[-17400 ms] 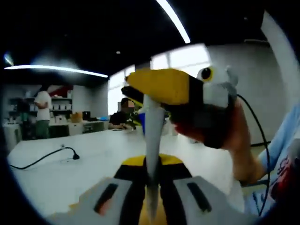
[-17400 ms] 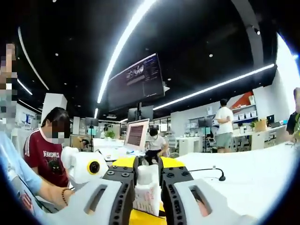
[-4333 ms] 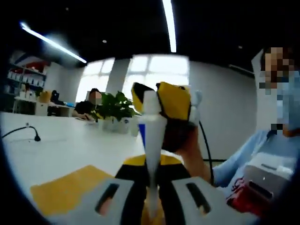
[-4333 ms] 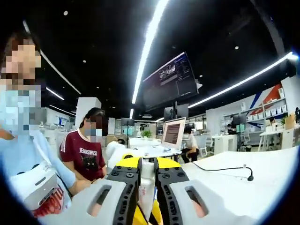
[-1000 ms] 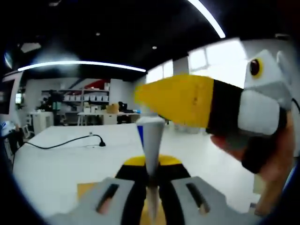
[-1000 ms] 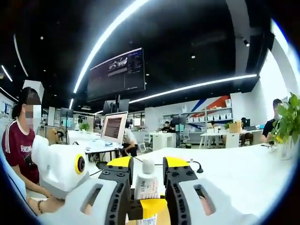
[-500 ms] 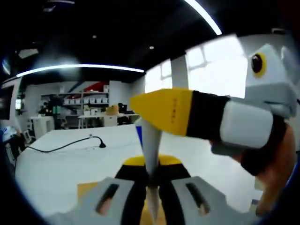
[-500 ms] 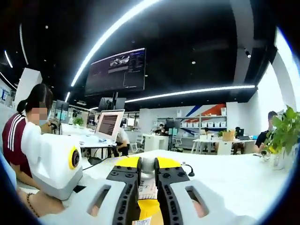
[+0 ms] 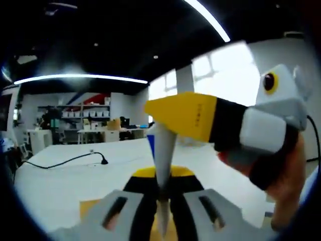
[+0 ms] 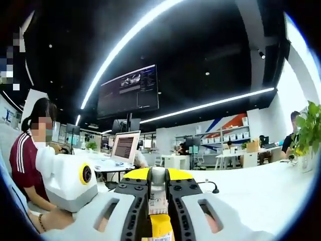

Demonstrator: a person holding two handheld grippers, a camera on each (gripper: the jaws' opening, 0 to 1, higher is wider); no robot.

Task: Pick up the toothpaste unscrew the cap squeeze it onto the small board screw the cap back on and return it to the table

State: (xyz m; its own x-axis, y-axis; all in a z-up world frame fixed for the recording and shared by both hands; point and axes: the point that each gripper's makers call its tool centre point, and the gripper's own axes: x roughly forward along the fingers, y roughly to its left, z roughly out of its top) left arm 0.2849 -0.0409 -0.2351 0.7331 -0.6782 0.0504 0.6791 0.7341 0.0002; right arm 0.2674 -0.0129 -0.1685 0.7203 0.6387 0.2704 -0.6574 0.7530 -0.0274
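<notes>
Left gripper view: left gripper point(image 9: 161, 201) pinches the toothpaste point(image 9: 163, 165) tail, tube upright above the table point(image 9: 60, 175); right gripper point(image 9: 180, 118) meets its top. Right gripper view: right gripper point(image 10: 159, 201) clamped on the cap point(image 10: 158, 176); left gripper point(image 10: 67, 178) beside; a person point(image 10: 30, 160) beyond

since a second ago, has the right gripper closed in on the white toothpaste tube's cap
Yes. In the right gripper view the right gripper had the white toothpaste tube loose between open jaws; now they pinch its cap, the white table unchanged behind.
</notes>
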